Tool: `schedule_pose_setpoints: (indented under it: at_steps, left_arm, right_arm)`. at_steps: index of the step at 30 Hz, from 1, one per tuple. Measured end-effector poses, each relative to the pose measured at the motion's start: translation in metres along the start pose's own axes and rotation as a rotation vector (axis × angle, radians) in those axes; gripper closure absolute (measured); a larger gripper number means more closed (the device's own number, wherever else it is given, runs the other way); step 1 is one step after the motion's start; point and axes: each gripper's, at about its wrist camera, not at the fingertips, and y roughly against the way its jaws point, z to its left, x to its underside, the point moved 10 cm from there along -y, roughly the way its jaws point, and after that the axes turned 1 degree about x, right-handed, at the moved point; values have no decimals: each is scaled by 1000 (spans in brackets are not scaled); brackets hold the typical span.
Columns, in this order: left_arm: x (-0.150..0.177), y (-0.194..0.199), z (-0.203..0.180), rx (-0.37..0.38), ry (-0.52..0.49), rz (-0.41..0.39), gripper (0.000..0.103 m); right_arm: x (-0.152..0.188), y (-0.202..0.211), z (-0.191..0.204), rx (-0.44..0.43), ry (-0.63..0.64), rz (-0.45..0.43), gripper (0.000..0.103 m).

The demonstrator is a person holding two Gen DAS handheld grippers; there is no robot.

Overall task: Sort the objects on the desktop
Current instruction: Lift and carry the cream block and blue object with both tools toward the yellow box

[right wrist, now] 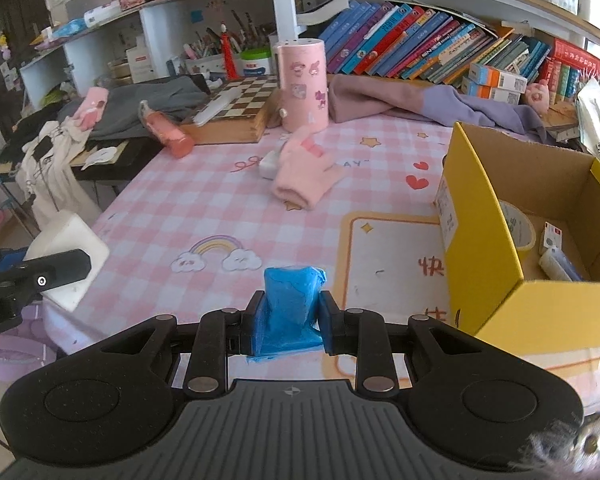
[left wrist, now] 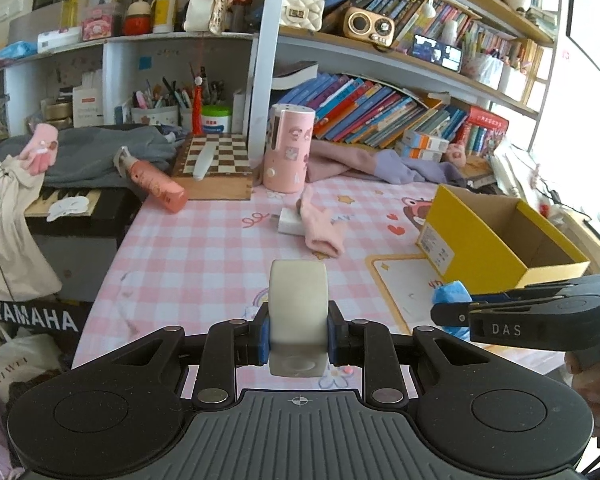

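Left to right across the desk: the left gripper [left wrist: 298, 332] is closed on a white block [left wrist: 298, 312], its blue pads pressed to the block's two sides, and holds it above the near edge of the pink checked tablecloth [left wrist: 188, 256]; the same block appears at the left border of the right wrist view [right wrist: 70, 254], clear of the cloth; further back and towards the middle lie a pink glove [right wrist: 304, 178] partly over a small white charger [right wrist: 269, 166], both not yet sorted; the right gripper [right wrist: 289, 316] is closed on a crumpled blue packet [right wrist: 292, 300], gripped low between its pads, with the packet's top standing free above them; at the right stands the open yellow box [right wrist: 488, 264], which already contains a roll of tape [right wrist: 518, 228] and a few small items, and is judged to be the sorting bin. To do the step well, each load should be carried over the box's near wall, not against it; the right gripper, being nearer, should probably go first, so the arms do not cross; the jaws should open only once the load is above the box's floor; the soft packet may cling to a pad, so a wide opening helps.
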Motion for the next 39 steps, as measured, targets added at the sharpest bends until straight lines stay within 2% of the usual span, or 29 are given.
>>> schedule_pose_setpoints:
  at_steps: [8,21,30,39]
  left_arm:
    - [16,16,-9,44,-23,8,79]
    - [33,26,-38,127,-90,35,79]
    - [38,22,-63,201,-122,59,79]
    - [41,9,-97,292,-183,85,79]
  right_arm:
    - [17,20,8,3,-39,-4,78]
    - [55,48,-2,39,-125,12,79]
    - [70,58,-10,73,-129,37,79]
    - [85,69,-36,136,-183,51,79]
